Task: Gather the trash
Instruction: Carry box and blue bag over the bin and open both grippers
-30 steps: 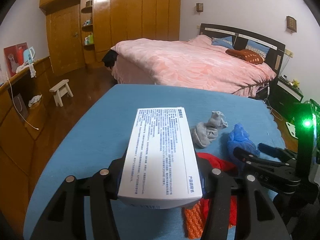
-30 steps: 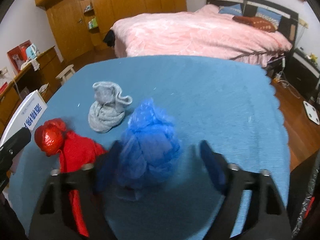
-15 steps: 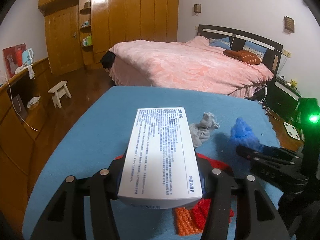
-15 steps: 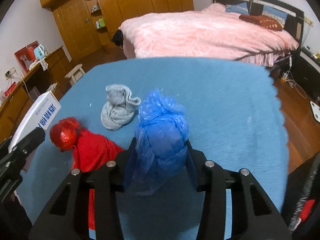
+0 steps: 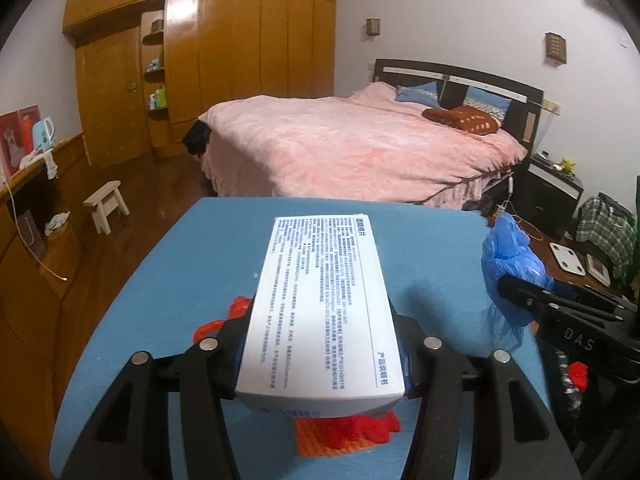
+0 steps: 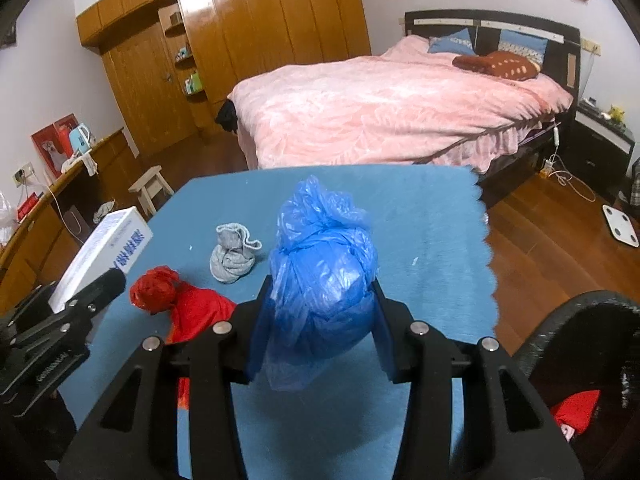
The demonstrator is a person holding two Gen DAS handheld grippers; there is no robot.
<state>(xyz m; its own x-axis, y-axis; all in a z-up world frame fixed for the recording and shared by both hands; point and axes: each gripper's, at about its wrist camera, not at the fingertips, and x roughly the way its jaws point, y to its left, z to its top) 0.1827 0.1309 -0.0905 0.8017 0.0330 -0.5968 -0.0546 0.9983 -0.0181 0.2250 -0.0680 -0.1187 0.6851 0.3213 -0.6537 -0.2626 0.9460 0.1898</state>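
Note:
My left gripper point(image 5: 320, 344) is shut on a white printed box point(image 5: 324, 304) and holds it above the blue table point(image 5: 168, 288). It also shows in the right wrist view point(image 6: 102, 250). My right gripper point(image 6: 316, 312) is shut on a crumpled blue plastic bag point(image 6: 320, 276), lifted off the table; the bag shows in the left wrist view point(image 5: 510, 268) at the right. A red bag point(image 6: 180, 300) and a grey sock point(image 6: 234, 254) lie on the table. Red bag parts point(image 5: 344, 432) show under the box.
A dark bin point(image 6: 576, 380) with red trash inside stands at the right, beside the table's scalloped edge point(image 6: 490, 264). A pink bed point(image 5: 360, 148) is behind the table. A small stool point(image 5: 106, 204), a wooden wardrobe and a side counter are at the left.
My right gripper closed on the blue bag and lifted it up off the table. Both grippers rose; my left gripper kept its hold on the box.

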